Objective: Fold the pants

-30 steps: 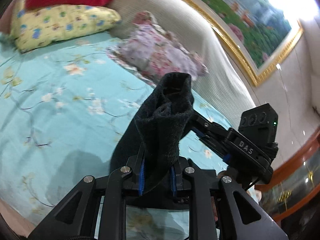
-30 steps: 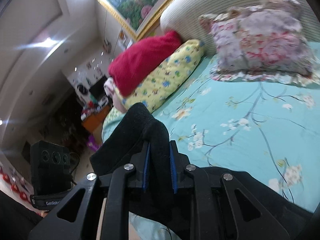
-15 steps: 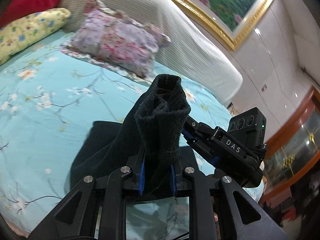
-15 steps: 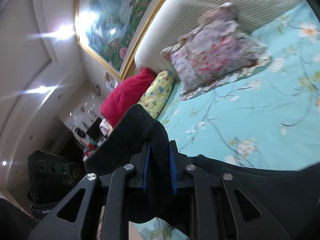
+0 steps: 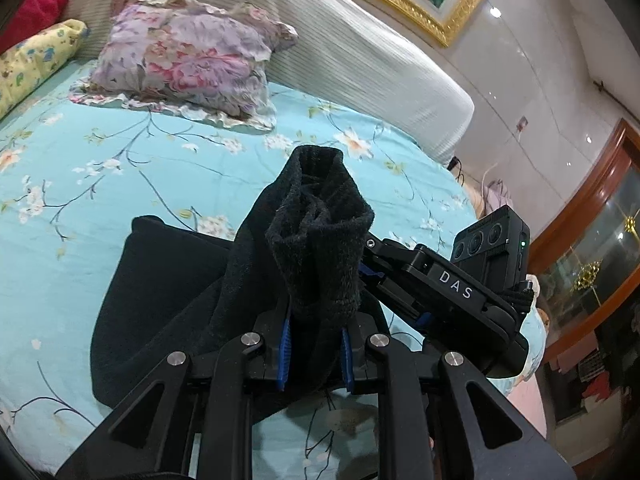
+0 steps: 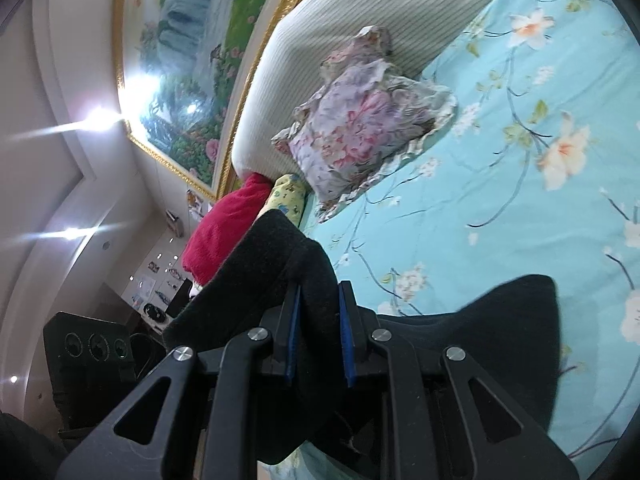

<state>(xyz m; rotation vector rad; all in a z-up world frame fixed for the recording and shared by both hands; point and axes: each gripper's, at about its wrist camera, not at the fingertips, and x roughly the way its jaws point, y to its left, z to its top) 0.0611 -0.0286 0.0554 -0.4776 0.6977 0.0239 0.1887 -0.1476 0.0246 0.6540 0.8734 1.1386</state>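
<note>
Left wrist view: left gripper (image 5: 314,350) clamped on a bunched fold of soft black fleece pants (image 5: 316,240), blue-lined fingers (image 5: 283,350) pressed against the cloth on both sides. Pants raised in a tuft above the jaws, the rest draped down and left onto the turquoise floral bedsheet (image 5: 120,160). Just right, the right gripper (image 5: 370,270) biting the same cloth, body marked DAS. Beyond, a lilac floral ruffled pillow (image 5: 188,60) against the cream ribbed headboard (image 5: 340,52), a yellow patterned pillow (image 5: 32,64) at far left.

Right wrist view: right gripper (image 6: 318,334) likewise closed tight on black pants (image 6: 288,256), cloth spreading right over the bedsheet (image 6: 540,160). Gold-framed landscape painting (image 6: 188,60) above the headboard (image 6: 360,20).
</note>
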